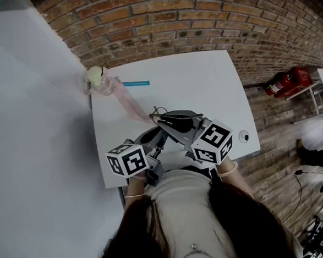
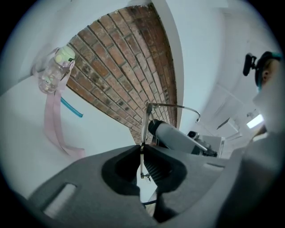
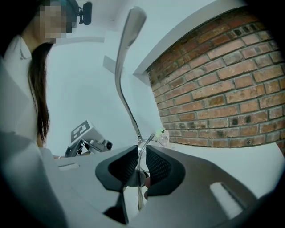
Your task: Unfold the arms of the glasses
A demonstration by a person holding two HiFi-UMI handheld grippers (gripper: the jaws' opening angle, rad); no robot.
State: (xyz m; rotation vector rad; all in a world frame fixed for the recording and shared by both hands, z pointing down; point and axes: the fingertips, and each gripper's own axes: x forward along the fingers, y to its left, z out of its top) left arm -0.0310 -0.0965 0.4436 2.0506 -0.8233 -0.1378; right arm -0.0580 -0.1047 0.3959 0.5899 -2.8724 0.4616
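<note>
Glasses (image 1: 159,113) held in the air over the near edge of the table (image 1: 202,84), between both grippers, close to the person's chest; left gripper (image 2: 142,153) closed tight on a thin wire part of the glasses (image 2: 171,106), which part I can't tell; from that wire a second wire runs sideways to a hooked end; right gripper (image 3: 140,164) closed narrow on the frame at the lens rim, just below a hinge; one arm of the glasses (image 3: 122,84) rises from that hinge, long and curved, with a flat tip, standing well away from the lens; judged progress: that arm looks opened or nearly so, the other arm's state unclear from these views, so task partly done at best; left: swing out whatever is not fully open; bottle (image 1: 100,80) with pink strap and a blue stick (image 1: 136,83) lie at the far table edge, well apart from the grippers
</note>
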